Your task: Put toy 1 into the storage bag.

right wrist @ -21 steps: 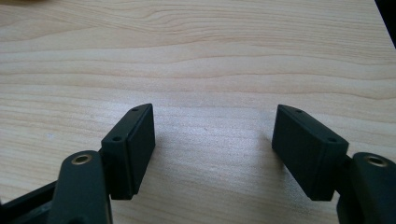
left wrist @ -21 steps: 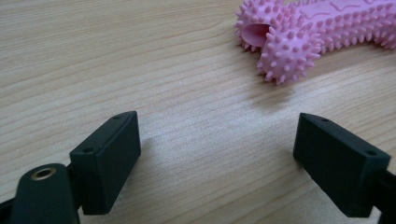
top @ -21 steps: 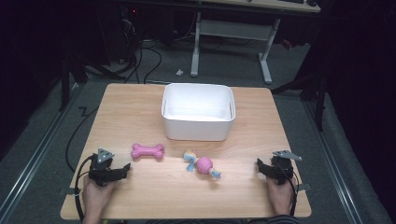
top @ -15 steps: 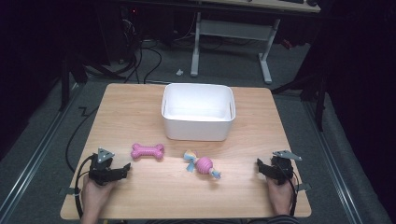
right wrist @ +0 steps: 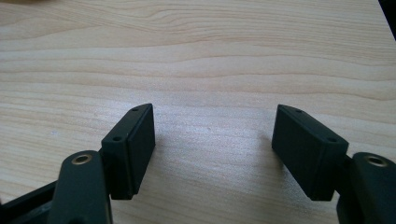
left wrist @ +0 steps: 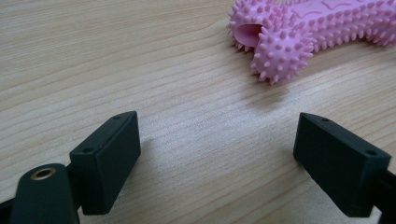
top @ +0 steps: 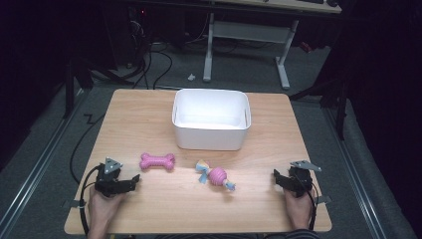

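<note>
With both my left gripper (top: 130, 181) and right gripper (top: 278, 178) released and empty on the table (top: 149, 114), I should straddle the spiky pink bone toy (top: 157, 161), lower left of frame, squarely across its narrow middle.

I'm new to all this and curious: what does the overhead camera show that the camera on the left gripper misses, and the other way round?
High view alone: the white bin, the pink ball toy with blue ends, the right gripper and both hands.

Left gripper view alone: the spikes covering the pink bone toy, and bare wood between the open jaws of the left gripper.

Both share the bone, the wooden table and that left gripper.
</note>
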Available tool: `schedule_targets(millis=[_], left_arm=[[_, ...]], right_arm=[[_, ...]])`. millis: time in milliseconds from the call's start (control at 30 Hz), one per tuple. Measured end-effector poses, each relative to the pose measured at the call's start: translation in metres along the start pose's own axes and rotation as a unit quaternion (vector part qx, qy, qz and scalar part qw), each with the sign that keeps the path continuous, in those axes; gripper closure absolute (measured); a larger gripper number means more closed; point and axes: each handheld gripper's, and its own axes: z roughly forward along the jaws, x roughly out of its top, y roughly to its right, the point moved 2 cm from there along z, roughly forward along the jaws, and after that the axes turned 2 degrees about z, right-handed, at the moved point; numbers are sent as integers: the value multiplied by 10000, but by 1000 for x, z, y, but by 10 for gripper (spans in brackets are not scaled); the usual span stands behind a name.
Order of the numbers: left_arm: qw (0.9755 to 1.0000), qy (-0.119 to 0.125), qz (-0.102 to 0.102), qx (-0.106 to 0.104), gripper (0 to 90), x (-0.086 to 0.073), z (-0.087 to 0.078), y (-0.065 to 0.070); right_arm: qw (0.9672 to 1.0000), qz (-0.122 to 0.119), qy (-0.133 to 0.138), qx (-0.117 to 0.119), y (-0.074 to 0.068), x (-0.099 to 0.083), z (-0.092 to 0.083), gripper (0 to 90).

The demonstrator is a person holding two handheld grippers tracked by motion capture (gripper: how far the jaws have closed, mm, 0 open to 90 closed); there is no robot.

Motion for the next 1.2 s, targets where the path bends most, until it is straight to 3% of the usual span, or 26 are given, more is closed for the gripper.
schedule_targets(millis=[567, 867, 1200], left_arm=[[9999, 29, 14, -147, 160, 1, 0, 1], [9993, 175, -24, -321, 161, 5, -5, 4], [9980, 335, 176, -516, 161, 25, -13, 13]], right_arm=[[10000, 4, 14, 5, 0, 0, 0, 305], [10000, 4, 15, 5, 0, 0, 0, 305], [10000, 5, 17, 6, 0, 0, 0, 305]])
